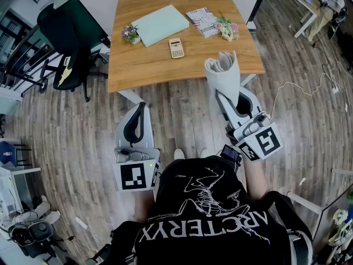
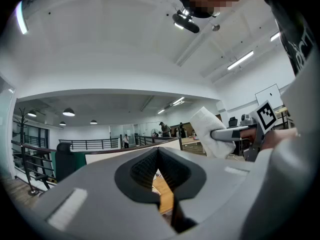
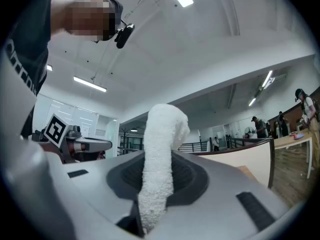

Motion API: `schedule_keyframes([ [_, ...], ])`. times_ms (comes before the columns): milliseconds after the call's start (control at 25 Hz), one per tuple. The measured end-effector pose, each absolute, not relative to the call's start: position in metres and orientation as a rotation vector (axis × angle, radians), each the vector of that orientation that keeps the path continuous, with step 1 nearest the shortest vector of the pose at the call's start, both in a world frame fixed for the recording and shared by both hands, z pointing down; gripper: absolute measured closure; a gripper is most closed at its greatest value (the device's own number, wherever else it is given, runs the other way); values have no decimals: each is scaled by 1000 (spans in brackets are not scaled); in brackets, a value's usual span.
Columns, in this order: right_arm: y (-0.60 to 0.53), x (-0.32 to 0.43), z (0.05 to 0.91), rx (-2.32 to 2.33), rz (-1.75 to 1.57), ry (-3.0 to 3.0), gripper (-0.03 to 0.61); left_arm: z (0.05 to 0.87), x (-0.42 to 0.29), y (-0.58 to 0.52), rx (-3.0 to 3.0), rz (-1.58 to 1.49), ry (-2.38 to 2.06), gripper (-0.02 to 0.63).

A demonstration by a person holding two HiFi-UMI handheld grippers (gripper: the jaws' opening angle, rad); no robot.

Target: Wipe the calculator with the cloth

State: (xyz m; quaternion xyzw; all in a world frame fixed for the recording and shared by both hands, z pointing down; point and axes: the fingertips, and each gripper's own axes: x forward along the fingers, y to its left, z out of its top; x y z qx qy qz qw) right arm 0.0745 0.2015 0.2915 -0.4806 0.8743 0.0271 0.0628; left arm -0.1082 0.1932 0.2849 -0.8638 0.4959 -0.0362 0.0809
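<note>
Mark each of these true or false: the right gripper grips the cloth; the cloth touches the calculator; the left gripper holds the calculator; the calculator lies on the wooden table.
1. The right gripper is clamped on the cloth. True.
2. The cloth touches the calculator. False: it is held up in front of the table's near edge, apart from the calculator.
3. The left gripper holds the calculator. False: its jaws are together on nothing, short of the table.
4. The calculator lies on the wooden table. True.
</note>
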Motion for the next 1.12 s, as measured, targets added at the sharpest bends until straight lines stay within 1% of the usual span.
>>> schedule_keyframes([
  [560, 196, 100, 292, -1438, 68, 2603, 486, 292, -94, 186, -2580, -121, 1524, 604],
  [880, 196, 123, 295, -1377, 80, 2645, 486, 305, -61, 188, -2589, -131, 1553, 604],
  [1120, 173, 142, 302, -1365, 56, 2660, 486, 311, -44, 168, -2590, -141, 1574, 604],
])
